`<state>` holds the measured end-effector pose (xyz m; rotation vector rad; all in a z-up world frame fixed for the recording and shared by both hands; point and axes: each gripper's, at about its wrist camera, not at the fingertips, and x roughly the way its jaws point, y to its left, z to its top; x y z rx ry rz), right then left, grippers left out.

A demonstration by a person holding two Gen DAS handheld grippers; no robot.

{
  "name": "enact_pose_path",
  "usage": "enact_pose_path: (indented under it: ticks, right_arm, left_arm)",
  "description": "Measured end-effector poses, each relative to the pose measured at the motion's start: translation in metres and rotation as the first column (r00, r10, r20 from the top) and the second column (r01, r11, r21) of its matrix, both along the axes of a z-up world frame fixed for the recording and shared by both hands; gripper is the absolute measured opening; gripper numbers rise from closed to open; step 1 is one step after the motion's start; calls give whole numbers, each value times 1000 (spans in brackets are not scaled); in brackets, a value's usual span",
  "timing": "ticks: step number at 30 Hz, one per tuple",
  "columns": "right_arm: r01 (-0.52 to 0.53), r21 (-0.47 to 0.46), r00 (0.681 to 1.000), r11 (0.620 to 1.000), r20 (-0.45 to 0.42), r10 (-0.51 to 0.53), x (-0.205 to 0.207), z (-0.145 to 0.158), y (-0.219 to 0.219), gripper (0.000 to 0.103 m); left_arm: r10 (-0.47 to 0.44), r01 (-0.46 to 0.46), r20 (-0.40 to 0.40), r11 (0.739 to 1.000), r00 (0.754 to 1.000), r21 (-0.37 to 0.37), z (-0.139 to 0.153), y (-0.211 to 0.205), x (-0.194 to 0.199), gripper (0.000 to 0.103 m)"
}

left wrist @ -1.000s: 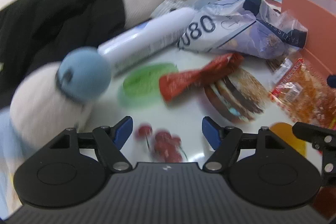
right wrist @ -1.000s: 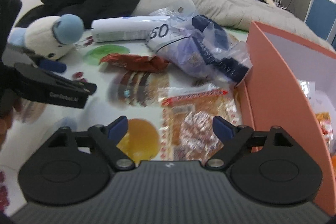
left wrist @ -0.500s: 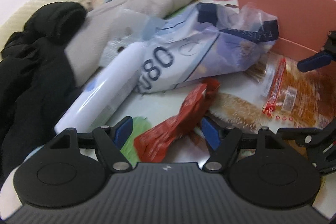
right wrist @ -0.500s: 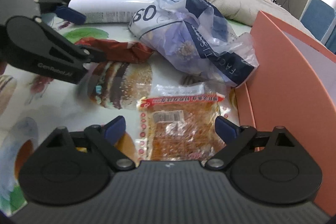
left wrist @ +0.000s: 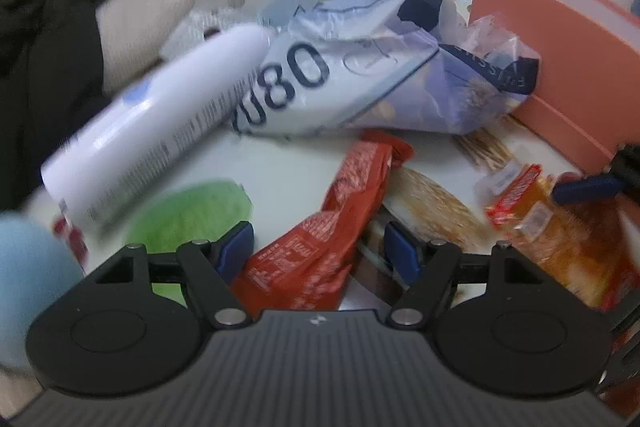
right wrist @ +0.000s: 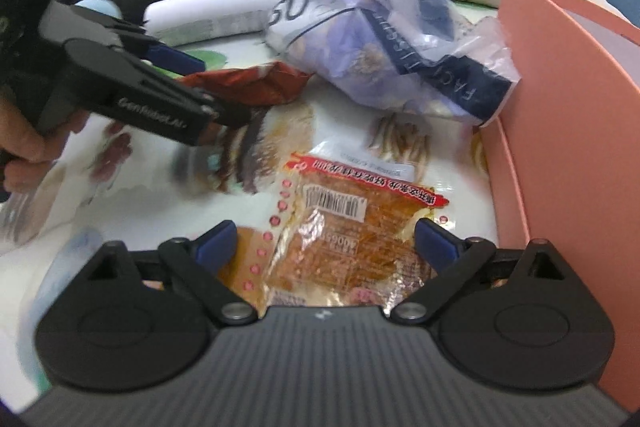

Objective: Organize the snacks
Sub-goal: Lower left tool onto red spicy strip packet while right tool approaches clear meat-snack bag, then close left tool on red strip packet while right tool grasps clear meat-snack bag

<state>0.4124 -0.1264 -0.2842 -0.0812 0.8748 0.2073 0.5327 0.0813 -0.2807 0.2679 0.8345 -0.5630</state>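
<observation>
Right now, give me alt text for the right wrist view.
The open right gripper straddles an orange snack packet beside a salmon box. Beyond, the left gripper reaches a red wrapper, near a blue plastic bag.

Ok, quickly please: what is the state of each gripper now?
Left gripper: open, straddling the red snack packet, no grip.
Right gripper: open, over the orange pastry packet.

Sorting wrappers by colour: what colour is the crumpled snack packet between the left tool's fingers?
Red, with small white print; the crumpled snack packet shows best in the left wrist view.
</observation>
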Motion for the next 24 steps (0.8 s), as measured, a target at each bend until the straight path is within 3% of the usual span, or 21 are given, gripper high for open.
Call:
enact_pose_path:
  ticks: [5,16,24]
  right_arm:
    - [-72,8,997,997,-11,72,-16,1,5,98]
    - [-171,22,985,985,1,171,-65,2,10,98]
    - [-218,32,976,975,0,218,-89,3,8,98]
  left_arm:
    - [34,-34,-30,999,999,4,3,0,-21,73]
    - [160,-159,-42,987,986,26,9,-9,-70,42]
    - [292,-292,-89,956,952,20,16,-6,-124,41]
